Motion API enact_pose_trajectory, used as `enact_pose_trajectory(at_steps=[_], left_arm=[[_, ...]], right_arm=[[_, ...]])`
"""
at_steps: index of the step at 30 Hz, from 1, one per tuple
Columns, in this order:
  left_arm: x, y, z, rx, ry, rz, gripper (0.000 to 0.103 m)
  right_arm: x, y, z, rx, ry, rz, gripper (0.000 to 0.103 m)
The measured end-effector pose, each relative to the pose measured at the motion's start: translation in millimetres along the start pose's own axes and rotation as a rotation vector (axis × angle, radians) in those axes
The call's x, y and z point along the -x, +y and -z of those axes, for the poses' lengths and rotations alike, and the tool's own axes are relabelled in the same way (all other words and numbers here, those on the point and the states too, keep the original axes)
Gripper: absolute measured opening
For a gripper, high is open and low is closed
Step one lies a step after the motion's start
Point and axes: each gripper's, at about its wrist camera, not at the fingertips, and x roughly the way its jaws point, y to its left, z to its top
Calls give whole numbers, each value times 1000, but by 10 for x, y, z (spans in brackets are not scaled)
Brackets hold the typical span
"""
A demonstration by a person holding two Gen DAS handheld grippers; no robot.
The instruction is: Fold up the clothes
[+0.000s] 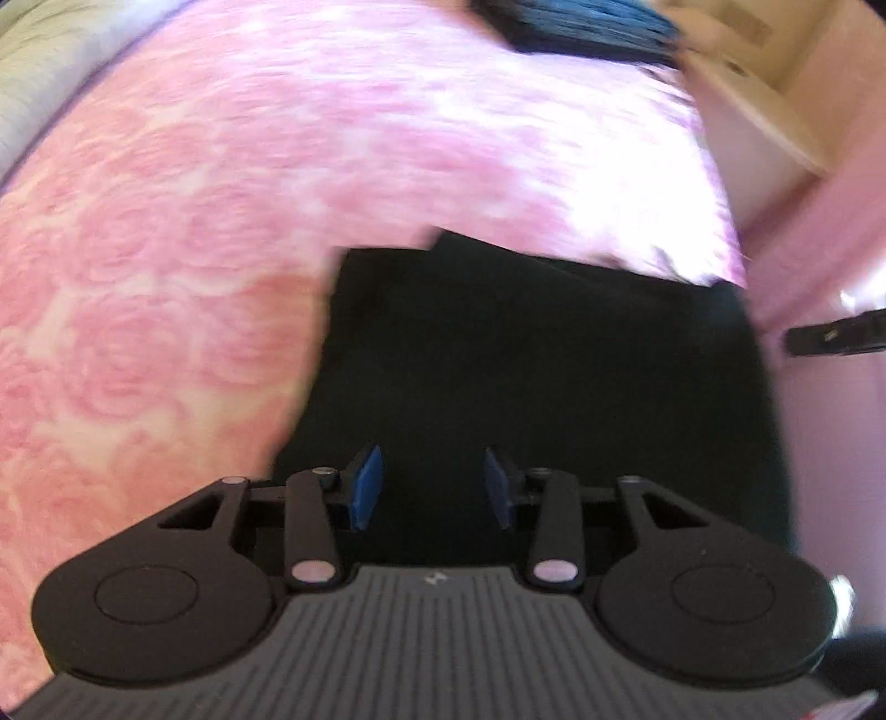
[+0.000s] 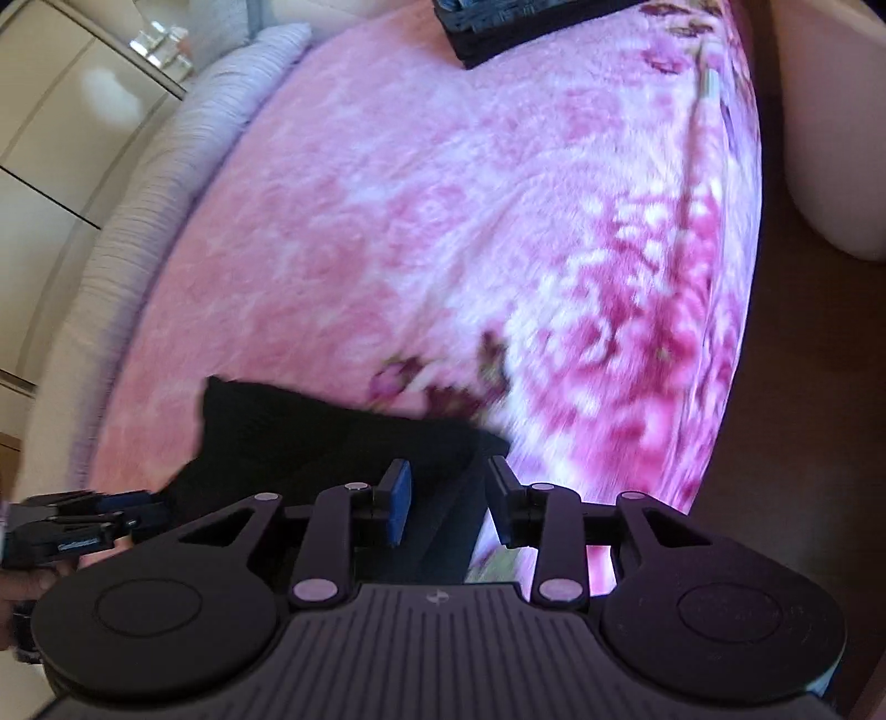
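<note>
Item 1: black garment [image 1: 531, 376]. Lies flat on the blanket at the near right corner of the bed; its far edge shows a stepped outline. In the right wrist view the garment [image 2: 332, 437] sits near and left of centre, one corner raised at its far left.

Item 2: left gripper [image 1: 433, 487]. Jaws set apart, blue pads [image 1: 366, 487] facing each other with a clear gap; nothing between them. It hangs over the near part of the garment; contact with the cloth cannot be told.

Item 3: right gripper [image 2: 449, 507]. Jaws parted. A dark fold of the garment runs through the gap; whether the pads touch it cannot be told.

Item 4: blanket [image 1: 221, 232]. Pink, rose-patterned, covering the bed; deeper magenta flowers toward its right edge in the right wrist view.

Item 5: dark stack [image 2: 515, 27]. Folded dark items at the far end of the blanket, well apart from the garment.

Item 6: pillow [image 2: 160, 183]. Pale, ribbed, along the blanket's left side.

Both views are blurred.
</note>
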Motion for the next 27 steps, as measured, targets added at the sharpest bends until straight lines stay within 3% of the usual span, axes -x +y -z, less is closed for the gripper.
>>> enact_pose_trajectory(at_steps=[2, 5, 8, 11, 15, 20, 22, 25, 27], left_arm=[[-19, -230, 77, -61, 13, 45, 38], [-158, -504, 118, -148, 37, 126, 38], [-341, -743, 32, -261, 55, 212, 38], [-542, -906, -156, -338, 63, 247, 39], [-759, -981, -341, -365, 90, 253, 41], [-795, -960, -361, -386, 99, 275, 41], [-874, -957, -330, -397, 110, 260, 43], [-964, -1064, -285, -453, 130, 215, 44], [-985, -1100, -267, -475, 134, 202, 45]], right_arm=[[56, 58, 157, 16, 42, -41, 45], [-80, 68, 616, -10, 183, -181, 56], [-268, -2, 977, -26, 257, -270, 59], [-384, -83, 1114, 4, 220, -320, 61], [-515, -210, 1122, 19, 111, -409, 65], [-371, -193, 1150, 32, -42, -427, 64], [-462, -180, 1178, 10, -15, -476, 69], [-707, -143, 1268, -19, 120, -520, 70], [-737, -144, 1349, -46, 176, -516, 61]])
